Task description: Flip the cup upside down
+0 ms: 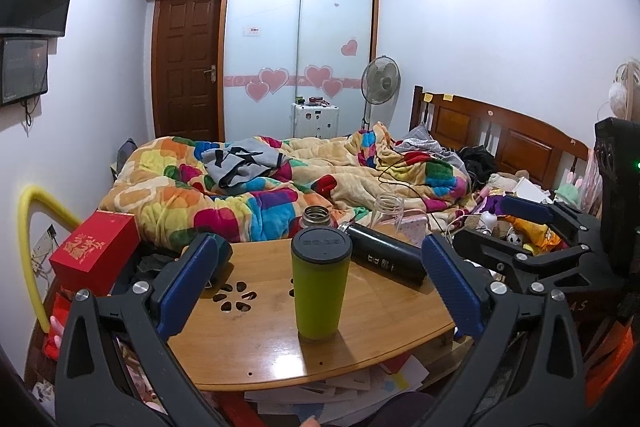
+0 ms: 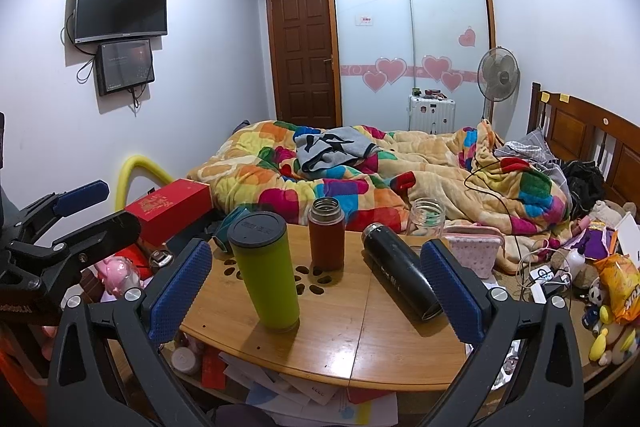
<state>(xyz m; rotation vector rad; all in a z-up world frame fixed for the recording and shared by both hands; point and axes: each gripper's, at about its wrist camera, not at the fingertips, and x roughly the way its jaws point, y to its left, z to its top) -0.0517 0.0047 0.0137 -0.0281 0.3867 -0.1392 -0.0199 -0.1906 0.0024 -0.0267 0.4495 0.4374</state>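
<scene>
Standing green cup (image 1: 321,287), black flask (image 1: 386,258) lying behind

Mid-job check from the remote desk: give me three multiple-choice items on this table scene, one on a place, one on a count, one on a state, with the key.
1. Where does the green cup stand?
A. On the wooden table
B. On the bed
C. On the red box

2. How many vessels stand upright on the table?
A. One
B. Three
C. Five

3. How does the black flask lie?
A. Upright
B. Held in a gripper
C. On its side

Key:
1 A, its base rests on the tabletop between the fingers of the left gripper.
2 B, the green cup, the red-brown flask and the clear jar.
3 C, its length runs along the tabletop, and the right gripper is open and empty.
</scene>
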